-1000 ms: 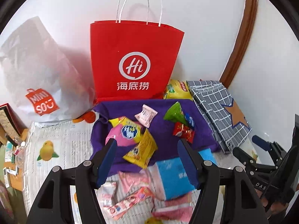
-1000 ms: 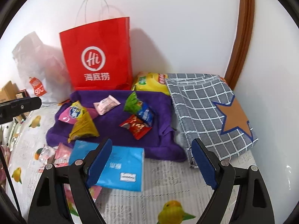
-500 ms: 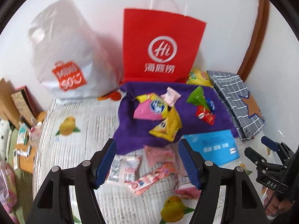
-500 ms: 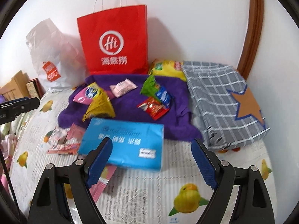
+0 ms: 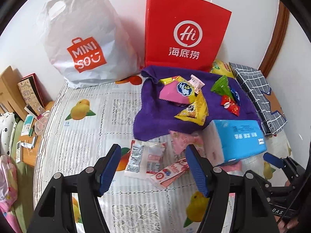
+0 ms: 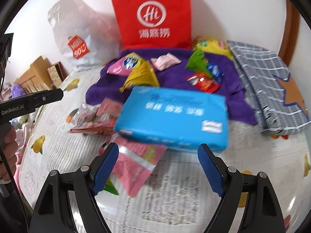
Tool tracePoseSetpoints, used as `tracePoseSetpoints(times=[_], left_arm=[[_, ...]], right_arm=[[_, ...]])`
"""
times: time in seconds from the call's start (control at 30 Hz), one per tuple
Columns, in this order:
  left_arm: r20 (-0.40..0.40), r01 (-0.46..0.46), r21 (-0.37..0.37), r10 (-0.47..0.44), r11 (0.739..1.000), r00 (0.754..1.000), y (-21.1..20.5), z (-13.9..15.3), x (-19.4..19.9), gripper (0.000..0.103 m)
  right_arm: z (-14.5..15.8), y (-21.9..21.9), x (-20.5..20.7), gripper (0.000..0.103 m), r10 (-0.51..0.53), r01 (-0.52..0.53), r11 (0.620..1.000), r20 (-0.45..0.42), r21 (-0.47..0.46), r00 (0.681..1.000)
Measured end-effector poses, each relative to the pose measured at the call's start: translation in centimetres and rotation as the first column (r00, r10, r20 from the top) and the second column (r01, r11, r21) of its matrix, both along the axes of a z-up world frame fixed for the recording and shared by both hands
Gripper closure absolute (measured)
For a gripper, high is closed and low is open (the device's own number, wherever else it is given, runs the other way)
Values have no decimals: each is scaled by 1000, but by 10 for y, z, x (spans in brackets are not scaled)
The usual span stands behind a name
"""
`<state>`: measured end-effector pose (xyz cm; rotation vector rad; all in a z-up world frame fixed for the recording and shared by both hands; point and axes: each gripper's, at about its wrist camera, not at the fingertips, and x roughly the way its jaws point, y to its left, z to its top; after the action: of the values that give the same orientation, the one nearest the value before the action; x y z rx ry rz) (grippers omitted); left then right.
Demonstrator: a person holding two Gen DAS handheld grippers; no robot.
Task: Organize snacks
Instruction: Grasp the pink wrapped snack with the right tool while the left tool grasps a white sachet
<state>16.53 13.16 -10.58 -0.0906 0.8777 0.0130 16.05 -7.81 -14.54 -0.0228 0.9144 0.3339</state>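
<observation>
Where spread over the fruit-printed white lace tablecloth (image 5: 81, 136): purple fleece towel (image 5: 155, 116), lying before an upright red paper carrier bag with white rope handles (image 5: 184, 31) and beside a white plastic shopping bag with orange logo (image 5: 81, 38), both against the wall. On the towel: pink-and-yellow snack pouch with blue round label (image 5: 176, 93), overlapping a yellow crinkled snack packet (image 5: 194, 110); small pale pink sweet wrapper (image 5: 197, 81) just behind; green triangular packet (image 5: 221, 85), small blue packet (image 5: 235, 95) and red packet (image 5: 230, 105) clustered toward the right edge. Off the towel, on the cloth: clear-and-white sachet (image 5: 141, 159), pink sachet (image 5: 182, 141) and red-and-white stick packet (image 5: 171, 172), close together; bright blue soft pack of tissues (image 5: 239, 139) resting partly on a flat pink packet (image 6: 136, 163). Yellow crisp bag (image 6: 211, 46) wedged behind the towel, against a folded grey checked cloth with orange star (image 6: 272, 81). Left gripper (image 5: 153, 167): hovering above the loose sachets, jaws parted about halfway, nothing between them gripped. Right gripper (image 6: 157, 167): jaws wide, having just been closing slightly, empty, poised over the near edge of the tissue pack and the pink packet, pads clear of both.
</observation>
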Motion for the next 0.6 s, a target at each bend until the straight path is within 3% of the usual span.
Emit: tracePoseSetpoints(times=[0.6], left_arm=[[-47,-40,-64,37,997,998,53,-31,-7,36]], right_arm=[[-40,41,18,19,51,-47,998,-126,34,991]])
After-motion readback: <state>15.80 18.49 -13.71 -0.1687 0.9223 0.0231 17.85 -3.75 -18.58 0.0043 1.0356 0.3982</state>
